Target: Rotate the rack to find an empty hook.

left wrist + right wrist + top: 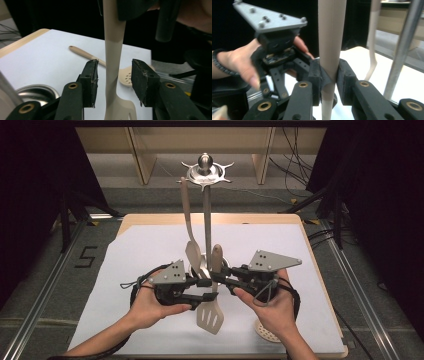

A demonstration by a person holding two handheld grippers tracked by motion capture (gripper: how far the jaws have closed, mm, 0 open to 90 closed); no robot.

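High view overhead; gripper views close, sharing the spatula [212, 290]

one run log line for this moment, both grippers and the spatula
left gripper: open, fingers around handle, not pressing | right gripper: shut on slotted spatula handle | spatula: upright, blade down | utensil stand: behind

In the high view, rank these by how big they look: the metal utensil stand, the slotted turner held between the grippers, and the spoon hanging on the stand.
1. Metal utensil stand, tallest.
2. and 3. Hanging spoon and slotted turner: similar length; the turner is nearer the camera, so unranked.
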